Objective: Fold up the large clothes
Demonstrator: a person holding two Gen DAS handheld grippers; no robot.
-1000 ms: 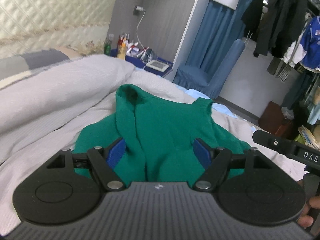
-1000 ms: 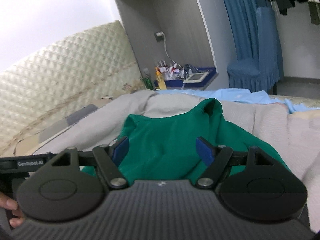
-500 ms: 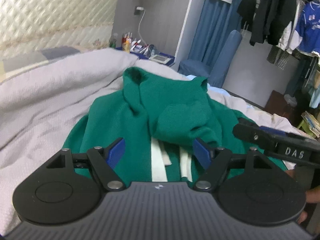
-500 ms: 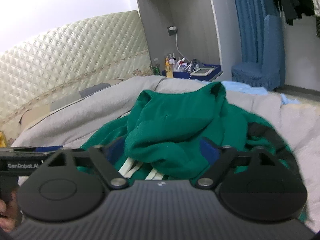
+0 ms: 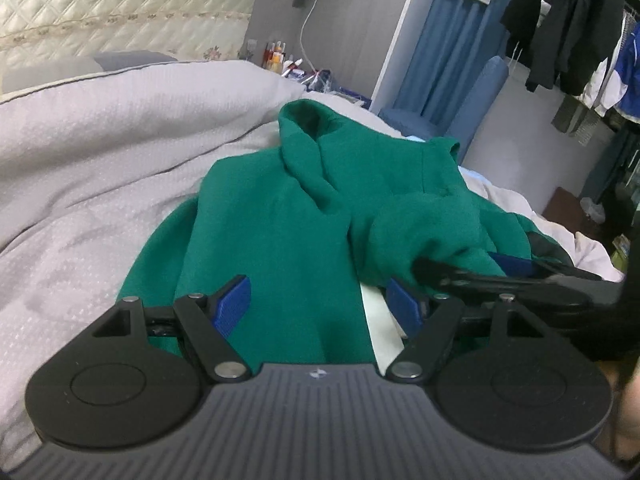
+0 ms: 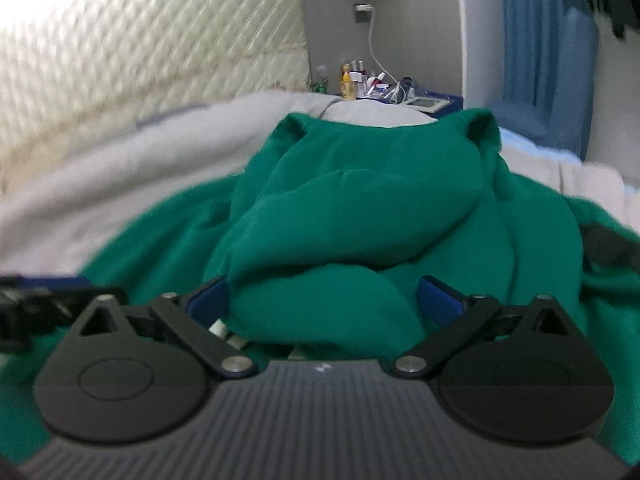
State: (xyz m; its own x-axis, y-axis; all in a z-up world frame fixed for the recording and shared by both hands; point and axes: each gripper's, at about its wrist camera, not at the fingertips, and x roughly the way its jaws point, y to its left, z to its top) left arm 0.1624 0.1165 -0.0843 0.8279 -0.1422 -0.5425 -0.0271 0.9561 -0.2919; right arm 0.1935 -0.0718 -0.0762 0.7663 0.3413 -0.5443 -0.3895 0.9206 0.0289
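Note:
A green hoodie (image 5: 280, 220) lies spread on the grey duvet (image 5: 100, 152), its hood (image 5: 304, 144) at the far end. My left gripper (image 5: 318, 304) hovers low over its near part, open, with flat cloth and a white strip (image 5: 380, 320) showing below the pads. My right gripper (image 6: 323, 300) is close beside it on the right, its jaws closing around a bunched green fold (image 6: 332, 248) that fills the gap. In the left wrist view that fold (image 5: 424, 228) drapes over the right gripper (image 5: 480, 272).
A quilted cream headboard (image 5: 120, 8) runs behind the bed. A bedside shelf with bottles (image 6: 356, 80) and a cable stands at the far end. Blue chair (image 5: 472, 108) and hanging clothes (image 5: 568, 28) are at the right. A hand (image 5: 628, 420) holds the right gripper.
Both grippers have come down closer to the hoodie. A green fold has bunched up between the right jaws, white strips have come into view, and the right gripper now sits against the left one.

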